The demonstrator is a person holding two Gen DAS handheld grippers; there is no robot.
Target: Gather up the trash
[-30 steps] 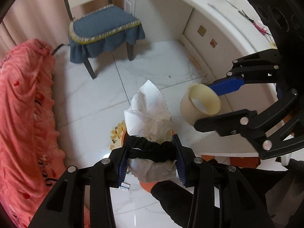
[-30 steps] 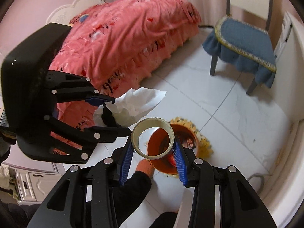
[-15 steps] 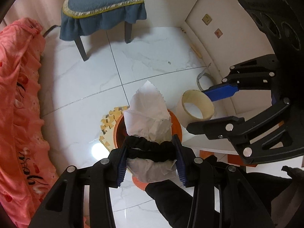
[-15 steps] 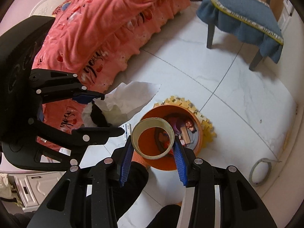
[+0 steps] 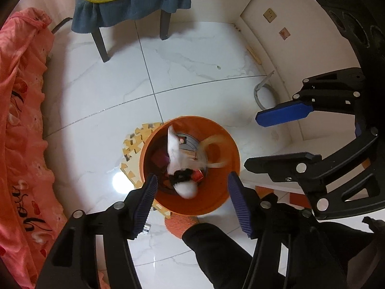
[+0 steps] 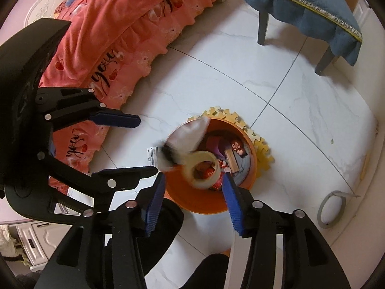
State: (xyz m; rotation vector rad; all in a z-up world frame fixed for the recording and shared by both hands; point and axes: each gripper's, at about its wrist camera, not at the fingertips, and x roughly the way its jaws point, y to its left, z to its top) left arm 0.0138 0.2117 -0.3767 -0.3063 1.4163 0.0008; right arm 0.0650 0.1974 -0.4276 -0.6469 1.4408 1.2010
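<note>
Now, your orange bin (image 5: 190, 202) stands upright on the white tile floor (image 5: 192, 72), its mouth facing straight up at both cameras, partly on a yellow foam mat (image 5: 134, 144), with the pink bedspread (image 6: 125, 24) to one side and the blue-cushioned chair (image 5: 134, 0) beyond.

Your left gripper (image 5: 192, 200) hangs over the bin with its jaws spread wide and nothing between them. Your right gripper (image 6: 195, 195) is likewise wide and empty, poised over the near rim.

The white tissue (image 5: 174, 151) is blurred, apparently falling into the bin; its long axis runs from the far rim toward you, the pointed end away. It looks light and limp, so pinch any bunched part if it needs retrieving. A black hair tie (image 5: 179, 177) wraps its near end, soft and stretchy.

The tape roll (image 6: 202, 171) is also blurred above the bin's mouth, its hole facing roughly upward. It seems light but stiff; grip it across the ring's outer wall.

A small barcode label (image 6: 151, 156) lies flat on the tile just beside the bin, thin and likely hard to pinch; take it by an edge.
</note>
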